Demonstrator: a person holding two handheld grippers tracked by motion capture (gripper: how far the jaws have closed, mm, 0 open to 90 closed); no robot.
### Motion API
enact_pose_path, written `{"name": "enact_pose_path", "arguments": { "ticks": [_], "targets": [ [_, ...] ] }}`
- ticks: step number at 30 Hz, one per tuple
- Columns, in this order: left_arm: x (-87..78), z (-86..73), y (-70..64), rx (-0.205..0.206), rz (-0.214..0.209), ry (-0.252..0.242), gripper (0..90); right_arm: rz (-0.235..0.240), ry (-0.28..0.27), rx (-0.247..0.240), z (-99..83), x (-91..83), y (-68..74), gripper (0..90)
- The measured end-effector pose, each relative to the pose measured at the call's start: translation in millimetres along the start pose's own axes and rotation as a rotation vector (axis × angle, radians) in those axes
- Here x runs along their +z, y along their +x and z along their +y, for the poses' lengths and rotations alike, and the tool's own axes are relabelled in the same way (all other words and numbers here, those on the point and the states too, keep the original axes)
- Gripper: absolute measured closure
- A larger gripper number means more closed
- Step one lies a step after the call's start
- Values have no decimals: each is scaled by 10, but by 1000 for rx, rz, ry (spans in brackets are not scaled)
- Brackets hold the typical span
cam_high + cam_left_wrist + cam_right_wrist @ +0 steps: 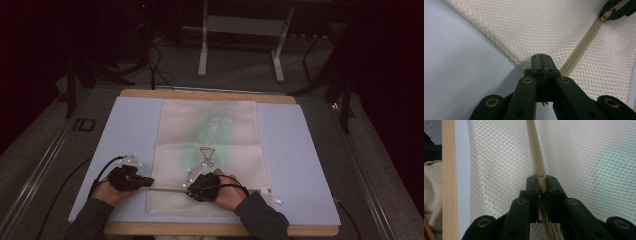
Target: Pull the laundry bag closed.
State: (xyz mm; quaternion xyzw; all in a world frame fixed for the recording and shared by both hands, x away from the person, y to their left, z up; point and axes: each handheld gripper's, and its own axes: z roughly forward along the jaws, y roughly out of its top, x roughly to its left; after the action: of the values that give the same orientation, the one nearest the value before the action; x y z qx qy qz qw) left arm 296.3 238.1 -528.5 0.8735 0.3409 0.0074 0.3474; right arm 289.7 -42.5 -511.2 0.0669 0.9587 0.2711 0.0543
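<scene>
A cream mesh bag [210, 150] lies flat on the pale blue mat, with a green item [215, 125] showing faintly through it. A tan zipper [167, 189] runs along the bag's near end. My left gripper [149, 183] is shut on the bag's left corner [524, 60], right by the zipper's end [574, 57]. My right gripper [189, 188] is further along the zipper, shut on the zipper pull [541, 178]. In the left gripper view, the right gripper [616, 10] shows at the top right, holding the pull [603, 17]. The zipper track [534, 145] runs straight ahead of the right jaws.
The blue mat [130, 130] covers a wooden table whose edge [210, 231] runs along the front. A wooden strip [448, 170] shows at the left of the right gripper view. Behind the table stand a white frame [240, 30] and cables on the floor.
</scene>
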Motion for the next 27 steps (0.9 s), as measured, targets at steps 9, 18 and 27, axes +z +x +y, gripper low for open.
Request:
{"name": "enact_pose_path", "arguments": {
  "ticks": [9, 18, 27],
  "targets": [
    [1, 0, -2, -3, -1, -1, 900, -4, 8, 1, -39, -37, -13, 820],
    [0, 0, 1, -2, -2, 0, 900, -7, 11, -1, -89, -75, -25, 820],
    [2, 0, -1, -5, -1, -2, 900, -9, 16, -2, -132, -94, -15, 820]
  ]
}}
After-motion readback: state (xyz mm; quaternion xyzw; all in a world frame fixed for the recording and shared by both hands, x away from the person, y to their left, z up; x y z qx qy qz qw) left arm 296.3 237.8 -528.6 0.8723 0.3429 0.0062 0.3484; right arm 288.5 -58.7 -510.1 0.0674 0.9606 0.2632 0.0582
